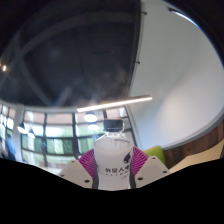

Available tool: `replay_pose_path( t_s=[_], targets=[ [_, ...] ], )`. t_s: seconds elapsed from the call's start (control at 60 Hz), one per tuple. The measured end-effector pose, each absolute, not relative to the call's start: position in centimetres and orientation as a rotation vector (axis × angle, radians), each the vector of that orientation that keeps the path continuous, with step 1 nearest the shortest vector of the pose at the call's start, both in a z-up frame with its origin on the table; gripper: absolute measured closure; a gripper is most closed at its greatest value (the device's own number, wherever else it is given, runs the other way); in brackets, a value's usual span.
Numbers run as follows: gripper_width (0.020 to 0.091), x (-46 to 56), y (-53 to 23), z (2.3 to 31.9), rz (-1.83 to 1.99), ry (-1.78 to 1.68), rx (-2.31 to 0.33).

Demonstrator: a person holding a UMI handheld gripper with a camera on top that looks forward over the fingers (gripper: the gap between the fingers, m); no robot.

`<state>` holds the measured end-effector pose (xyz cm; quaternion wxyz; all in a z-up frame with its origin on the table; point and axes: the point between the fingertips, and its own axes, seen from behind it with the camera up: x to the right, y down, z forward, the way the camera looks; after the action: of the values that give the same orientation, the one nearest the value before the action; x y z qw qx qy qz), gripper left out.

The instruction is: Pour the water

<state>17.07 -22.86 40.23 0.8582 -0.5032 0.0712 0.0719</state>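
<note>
A clear plastic water bottle (113, 155) with a white label bearing dark print stands upright between my fingers, its white cap (114, 124) pointing up toward the ceiling. My gripper (113, 166) is shut on the bottle, with the magenta pads (88, 160) pressing on both sides of its labelled body. The bottle's lower part is hidden beneath the fingers. The view is tipped upward, so no cup or other vessel shows.
Overhead is a dark ceiling (70, 50) with a long strip light (113, 103). A white wall (185, 80) curves along the right. Glass partitions (50, 135) and something green (152, 153) lie behind the bottle.
</note>
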Motion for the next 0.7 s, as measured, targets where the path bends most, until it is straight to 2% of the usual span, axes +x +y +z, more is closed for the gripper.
replay_pose_path(
  t_s=[0.083,0.217,0.3,0.383,0.4,0.45,0.467,0.517,0.533,0.7],
  targets=[
    [0.0687,21.5,-21.3,33.4,0.043,0.127,-1.199],
    [0.0685,24.9,-17.4,20.1,0.006,0.107,-1.447],
    [0.0686,25.0,-16.1,14.6,0.012,0.106,-1.541],
    [0.0686,23.9,-16.2,11.2,0.042,0.082,-1.579],
    [0.0686,23.6,-13.5,10.9,0.05,0.084,-1.591],
    [0.0684,23.1,-13.5,9.9,0.054,0.078,-1.624],
    [0.0645,23.0,-13.8,9.5,0.047,0.069,-1.634],
    [0.0658,23.2,-15.1,9.2,0.008,0.058,-1.593],
    [0.0659,23.3,-12.8,9.7,-0.001,0.058,-1.584],
    [0.0633,23.3,-13.1,10.1,-0.035,0.063,-1.574]
  ],
)
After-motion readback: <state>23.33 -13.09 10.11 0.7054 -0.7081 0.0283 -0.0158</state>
